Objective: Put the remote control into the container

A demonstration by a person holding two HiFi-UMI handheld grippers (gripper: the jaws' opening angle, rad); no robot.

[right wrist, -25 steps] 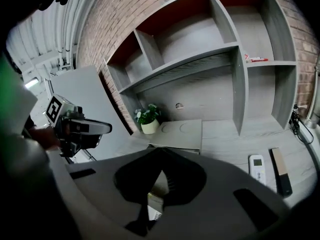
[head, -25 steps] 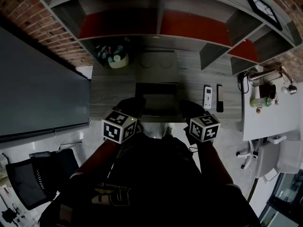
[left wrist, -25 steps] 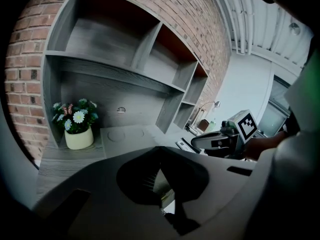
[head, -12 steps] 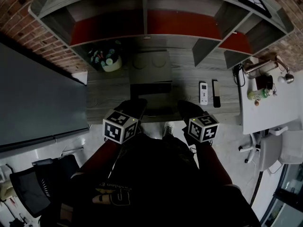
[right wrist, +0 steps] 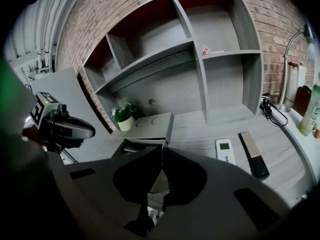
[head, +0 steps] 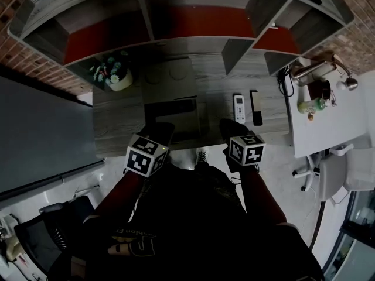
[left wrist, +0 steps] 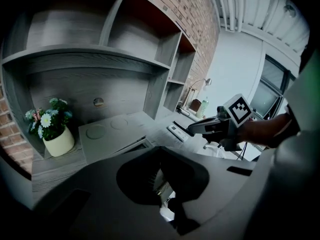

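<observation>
grey wood-grain table below open shelving on a brick wall, seen steeply from above. white remote control flat on the table, right of centre in the head view, just beside a dark slim remote on its right, the two parallel with a thin gap between. grey container at centre frame, left of both remotes, lid swung back toward the shelving, nothing visible inside. potted flowers at the upper left of the table.

left hand-held gripper at the near table edge, in front of the container; jaws pressed together, nothing between them. right hand-held gripper also at the near edge, just below and slightly left of the white remote control in the frame, near it but not touching; jaws likewise closed tight and empty.

likely step: the reach for a remote, nothing grasped yet, task barely begun. no telling from the task words which of the two remotes is meant; white one nearer the right hand-held gripper.

to do it well: open the right jaws wide before arrival, not on top of the remote. come down across the narrow width of the body, near its middle, to avoid tipping on the lift. keep clear of the dark slim remote alongside. flat, thin body on a smooth top, probably prone to sliding, so close gently and squarely, pads low against the long edges. lift clear of the container's near wall, then lower inside before letting go. left hand-held gripper free for steadying the container if needed.
</observation>
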